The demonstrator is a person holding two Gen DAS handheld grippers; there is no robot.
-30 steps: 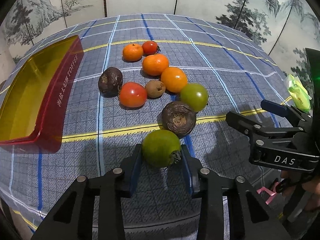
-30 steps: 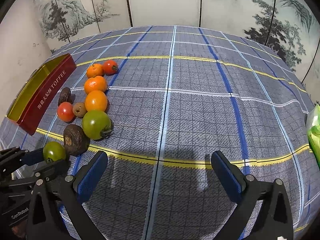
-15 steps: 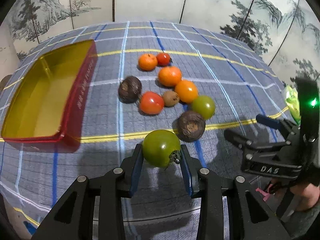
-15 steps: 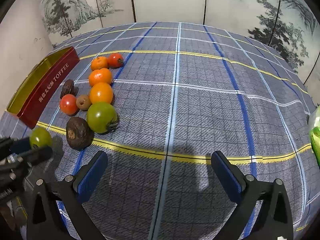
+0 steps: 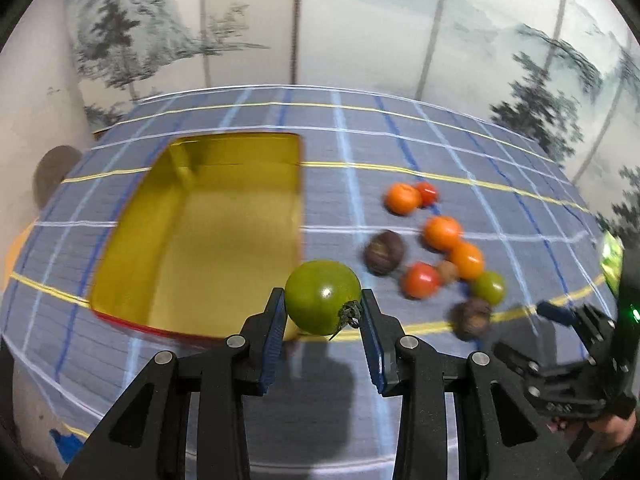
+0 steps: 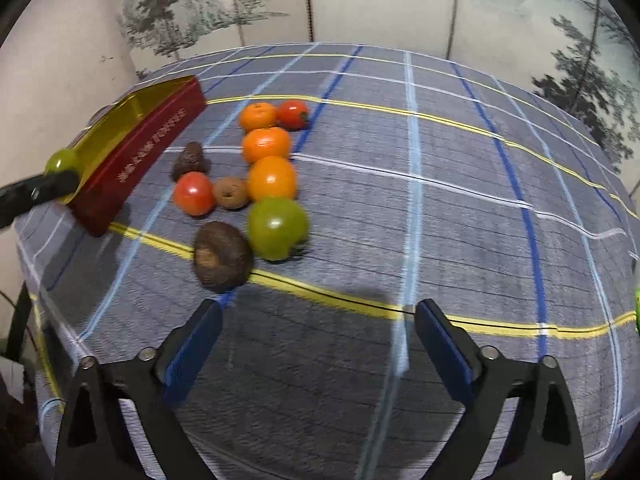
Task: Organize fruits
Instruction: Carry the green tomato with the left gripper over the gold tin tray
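My left gripper [image 5: 323, 312] is shut on a green tomato [image 5: 322, 297], held in the air at the near right corner of a red tin with a gold inside [image 5: 200, 240]. That tomato [image 6: 62, 162] and the tin [image 6: 140, 152] also show at the left of the right wrist view. Several fruits lie on the checked cloth: oranges [image 6: 272, 178], red tomatoes [image 6: 194, 193], a second green tomato [image 6: 277, 226], dark brown fruits [image 6: 222, 256]. My right gripper [image 6: 318, 332] hovers just near of the brown fruit; its jaws are closing with nothing between them.
The table [image 6: 440, 200] is covered with a blue-grey cloth with yellow and white lines. A green packet [image 5: 610, 250] lies at the far right edge. Painted screen panels stand behind the table. My right gripper [image 5: 560, 344] appears low right in the left wrist view.
My left gripper has lifted the green tomato and carried it left to the tin. My right gripper has drifted toward the fruit cluster and its jaws have narrowed a little.
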